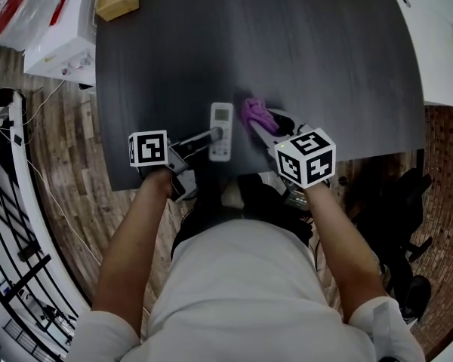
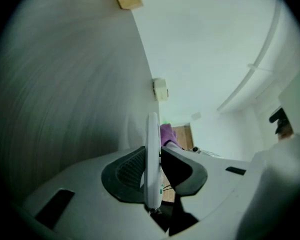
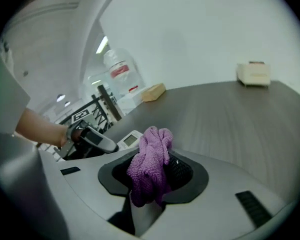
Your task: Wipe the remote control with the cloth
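We see the white remote control [image 1: 221, 119] just below centre of the head view, over the dark table [image 1: 325, 59] near its front edge. The left gripper [image 1: 211, 136] pinches it edge-on between its jaws. Just to the right, the right gripper [image 1: 263, 129] has its jaws clamped on a bunched purple cloth [image 1: 254, 112].

Soft even light — fisheye-warped, blurry edges
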`<state>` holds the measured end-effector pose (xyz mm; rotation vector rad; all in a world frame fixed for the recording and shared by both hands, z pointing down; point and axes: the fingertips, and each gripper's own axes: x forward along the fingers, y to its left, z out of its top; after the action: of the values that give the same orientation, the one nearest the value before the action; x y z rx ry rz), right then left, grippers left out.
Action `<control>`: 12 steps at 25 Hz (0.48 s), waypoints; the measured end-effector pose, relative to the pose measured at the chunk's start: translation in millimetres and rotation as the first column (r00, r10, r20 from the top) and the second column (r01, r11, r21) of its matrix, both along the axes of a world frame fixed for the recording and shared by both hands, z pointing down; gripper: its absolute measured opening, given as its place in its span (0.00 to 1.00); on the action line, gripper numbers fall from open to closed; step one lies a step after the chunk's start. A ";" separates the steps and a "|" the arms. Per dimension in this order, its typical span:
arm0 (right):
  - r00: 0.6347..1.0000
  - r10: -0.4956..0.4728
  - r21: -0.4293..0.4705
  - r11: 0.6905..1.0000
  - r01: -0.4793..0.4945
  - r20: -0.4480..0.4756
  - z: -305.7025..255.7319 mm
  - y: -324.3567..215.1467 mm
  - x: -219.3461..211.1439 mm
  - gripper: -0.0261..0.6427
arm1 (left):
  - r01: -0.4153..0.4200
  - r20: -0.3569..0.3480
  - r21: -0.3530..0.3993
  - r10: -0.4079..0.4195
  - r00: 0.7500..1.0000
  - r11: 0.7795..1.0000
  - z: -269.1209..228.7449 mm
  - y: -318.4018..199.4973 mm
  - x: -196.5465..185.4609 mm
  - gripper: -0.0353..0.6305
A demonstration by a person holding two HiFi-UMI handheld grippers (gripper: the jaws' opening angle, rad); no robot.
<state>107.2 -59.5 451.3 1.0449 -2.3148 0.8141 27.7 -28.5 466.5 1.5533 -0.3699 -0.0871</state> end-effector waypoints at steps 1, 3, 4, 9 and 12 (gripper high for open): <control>0.998 -0.049 0.046 0.998 0.050 -0.037 -7.7 -7.8 -6.9 0.23 | 0.034 -0.044 -0.013 -0.035 0.998 0.999 -7.2 1.9 -2.3 0.20; 0.987 -0.131 0.108 0.984 0.140 -0.091 -18.6 -19.4 -21.8 0.23 | 0.069 -0.089 -0.005 -0.069 0.994 0.998 -16.9 4.7 -7.3 0.20; 0.980 -0.165 0.123 0.976 0.179 -0.111 -21.2 -21.3 -29.1 0.23 | 0.078 -0.099 0.005 -0.077 0.992 0.997 -20.3 5.4 -9.5 0.20; 0.941 -0.300 0.135 0.937 0.321 -0.156 -21.6 4.7 -59.4 0.23 | 0.158 -0.103 0.003 -0.157 0.982 0.987 -24.4 -3.5 -25.2 0.20; 0.924 -0.344 0.119 0.923 0.365 -0.166 -18.3 25.6 -72.4 0.23 | 0.237 -0.110 -0.006 -0.236 0.965 0.971 -26.3 -16.2 -38.2 0.20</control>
<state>34.8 -33.8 433.0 0.6797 -2.3692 0.4158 -10.5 -44.6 440.2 1.4991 -0.4667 -0.3594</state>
